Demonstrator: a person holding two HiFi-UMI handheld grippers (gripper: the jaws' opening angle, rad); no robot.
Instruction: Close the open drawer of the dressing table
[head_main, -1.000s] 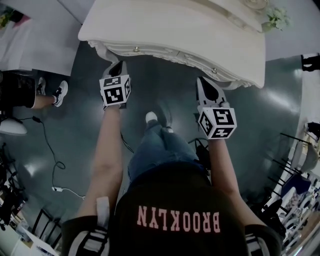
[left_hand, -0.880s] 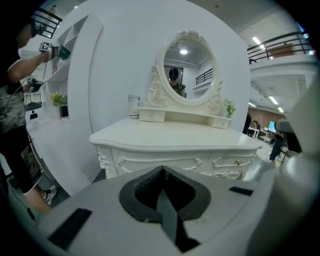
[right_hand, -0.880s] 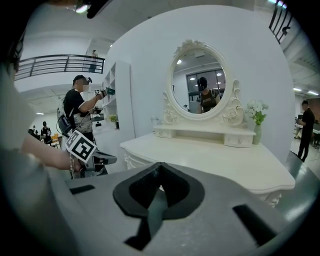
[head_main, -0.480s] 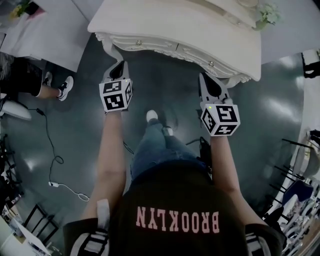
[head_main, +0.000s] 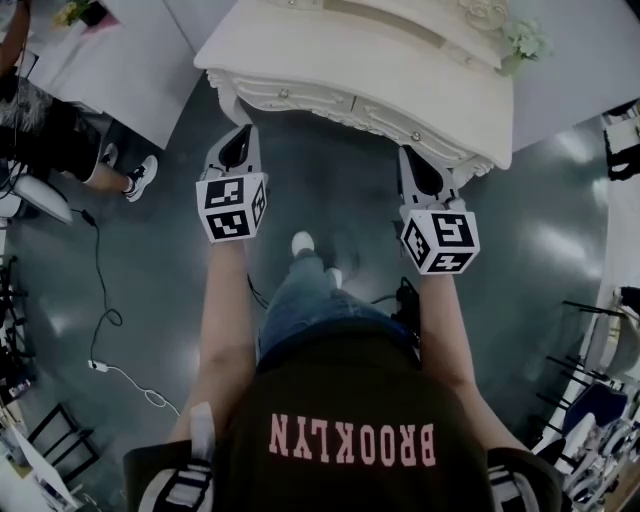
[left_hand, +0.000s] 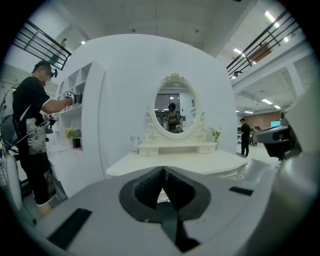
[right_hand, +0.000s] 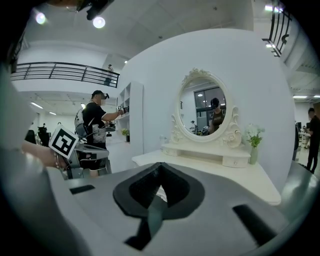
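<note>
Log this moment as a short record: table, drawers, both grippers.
dressing table: cream, oval mirror on top
drawers: fronts look flush, none visibly pulled out
left gripper: shut, empty, near the table front
right gripper: shut, empty, near the table front
flowers: at the tabletop's far right

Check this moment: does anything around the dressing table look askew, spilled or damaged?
Nothing stands out. The cream carved dressing table looks intact, its front drawers look flush, the small flower vase is upright, and the left tool and right tool hang shut and empty before it.
</note>
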